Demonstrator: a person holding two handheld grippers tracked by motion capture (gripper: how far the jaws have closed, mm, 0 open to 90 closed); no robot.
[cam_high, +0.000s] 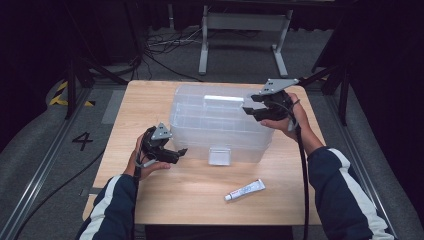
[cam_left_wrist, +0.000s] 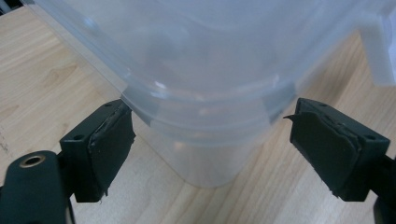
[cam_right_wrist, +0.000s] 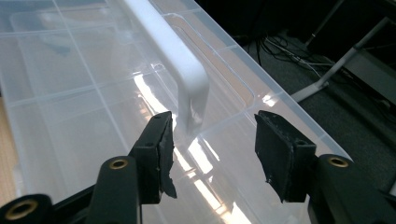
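Note:
A clear plastic storage box (cam_high: 215, 125) with a gridded lid stands in the middle of the wooden table (cam_high: 150, 100). A white handle (cam_high: 223, 99) lies on its lid and a white latch (cam_high: 220, 156) hangs at its front. My left gripper (cam_high: 180, 152) sits low at the box's front left corner, open. In the left gripper view that rounded corner (cam_left_wrist: 201, 70) lies between the jaws of the left gripper (cam_left_wrist: 210, 140), close to both pads. My right gripper (cam_high: 250, 110) hovers open over the lid's right part. The handle's end (cam_right_wrist: 182, 70) stands just beyond the jaws of the right gripper (cam_right_wrist: 212, 154), untouched.
A small white tube (cam_high: 245, 190) lies on the table in front of the box, toward the right. Beyond the table's far edge are a metal stand (cam_high: 240, 35) and loose cables on grey floor. Bare wood shows left of the box.

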